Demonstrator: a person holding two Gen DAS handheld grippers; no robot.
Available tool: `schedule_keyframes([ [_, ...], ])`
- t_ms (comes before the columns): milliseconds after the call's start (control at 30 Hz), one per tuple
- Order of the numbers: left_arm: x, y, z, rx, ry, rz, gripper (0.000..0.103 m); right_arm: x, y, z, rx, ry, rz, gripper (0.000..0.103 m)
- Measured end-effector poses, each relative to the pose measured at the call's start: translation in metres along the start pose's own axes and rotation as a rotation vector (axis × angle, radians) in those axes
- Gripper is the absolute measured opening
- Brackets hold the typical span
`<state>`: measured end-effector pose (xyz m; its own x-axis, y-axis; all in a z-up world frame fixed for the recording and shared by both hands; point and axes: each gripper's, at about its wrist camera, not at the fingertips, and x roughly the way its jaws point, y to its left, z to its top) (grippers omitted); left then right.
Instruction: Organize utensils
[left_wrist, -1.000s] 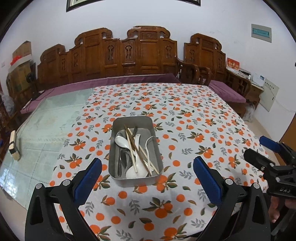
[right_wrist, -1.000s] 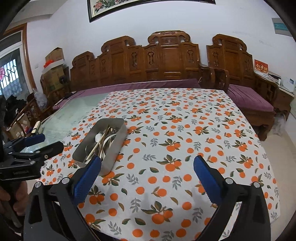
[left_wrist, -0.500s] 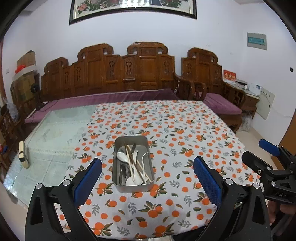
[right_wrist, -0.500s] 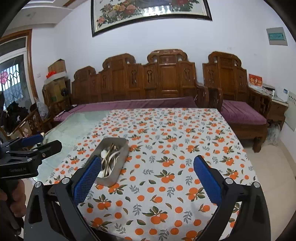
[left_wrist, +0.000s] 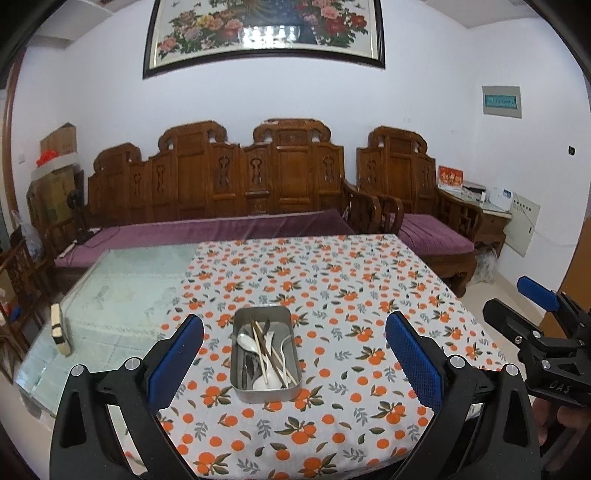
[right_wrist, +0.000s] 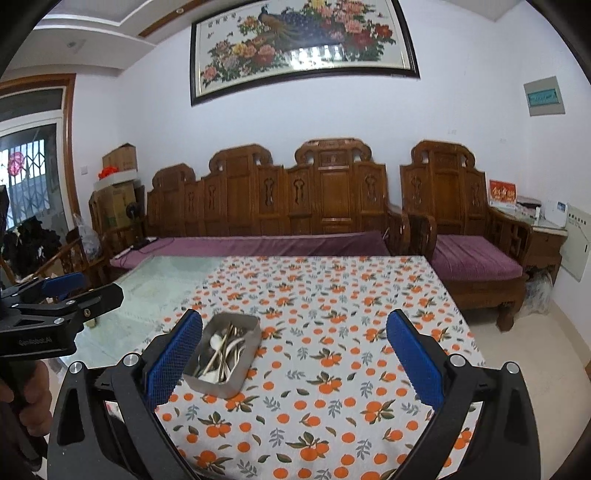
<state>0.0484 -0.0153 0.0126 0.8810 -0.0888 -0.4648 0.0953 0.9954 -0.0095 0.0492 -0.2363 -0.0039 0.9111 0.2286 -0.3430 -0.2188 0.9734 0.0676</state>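
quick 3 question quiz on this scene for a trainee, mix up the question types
1. True or false: the utensils lie inside the metal tin.
2. Is the left gripper A) open, B) shut on a spoon?
3. What covers the table under the tin?

Key:
1. True.
2. A; the right gripper is open too.
3. An orange-print tablecloth; bare glass shows beside it.

Left gripper (left_wrist: 293, 363): black frame, blue-padded fingers (left_wrist: 175, 360) spread wide, nothing between them, held level and pointing forward. From the right wrist view its handle is wrapped by a hand (right_wrist: 26, 391) at the left edge.

Right gripper (right_wrist: 293, 363): same build, blue pads (right_wrist: 413, 358) wide apart, empty, also level. A hand (left_wrist: 554, 428) at its handle shows partly, low at the right edge.
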Motion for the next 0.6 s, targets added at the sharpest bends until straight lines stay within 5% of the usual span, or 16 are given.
schedule_keyframes([
  [300, -0.032, -0.001, 0.01, 0.009, -0.088, 0.033, 0.095, -0.025, 0.005, 0.017, -0.02, -0.068, -0.009, 0.1],
  [600, -0.036, 0.0, 0.01, -0.002, -0.096, 0.03, 0.095, -0.027, 0.006, 0.018, -0.014, -0.07, -0.011, 0.1],
])
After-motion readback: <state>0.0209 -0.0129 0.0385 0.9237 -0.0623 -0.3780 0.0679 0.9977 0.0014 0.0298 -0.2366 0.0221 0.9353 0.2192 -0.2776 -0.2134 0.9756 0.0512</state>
